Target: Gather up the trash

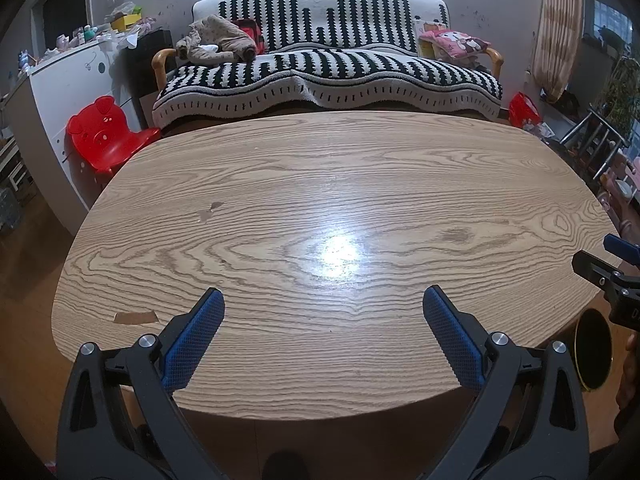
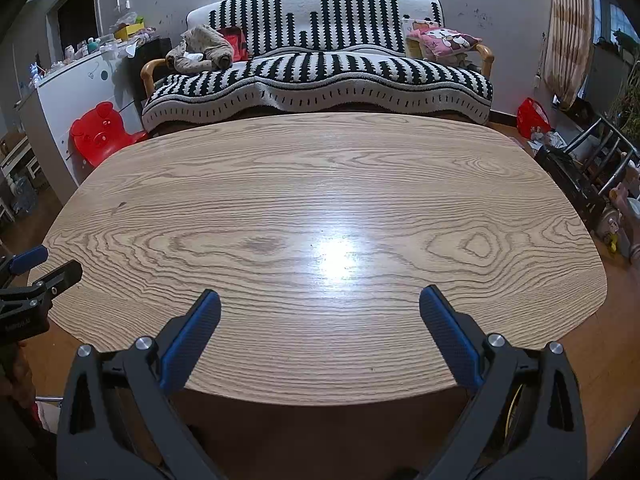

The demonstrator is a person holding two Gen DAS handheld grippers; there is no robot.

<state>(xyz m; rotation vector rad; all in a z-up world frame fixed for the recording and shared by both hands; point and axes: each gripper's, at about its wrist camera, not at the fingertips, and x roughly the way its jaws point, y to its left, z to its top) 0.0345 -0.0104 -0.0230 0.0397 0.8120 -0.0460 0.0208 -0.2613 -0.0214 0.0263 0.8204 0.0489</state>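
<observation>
My left gripper (image 1: 323,298) is open and empty, held over the near edge of an oval wooden table (image 1: 320,184). My right gripper (image 2: 320,300) is also open and empty over the near edge of the same table (image 2: 320,184). I see no loose trash on the tabletop, only a chipped patch (image 1: 134,317) in the veneer near the left edge and a small scuff (image 1: 210,210). A round black bin (image 1: 593,350) with a yellow rim stands on the floor at the table's near right. The right gripper shows at the right edge of the left wrist view (image 1: 612,268).
A black-and-white striped sofa (image 1: 328,68) with clothes and a pink cushion (image 1: 460,42) stands behind the table. A red child's chair (image 1: 106,136) and a white cabinet (image 1: 76,92) are at the left. A red bag (image 1: 524,110) and a metal rack (image 1: 596,144) are at the right.
</observation>
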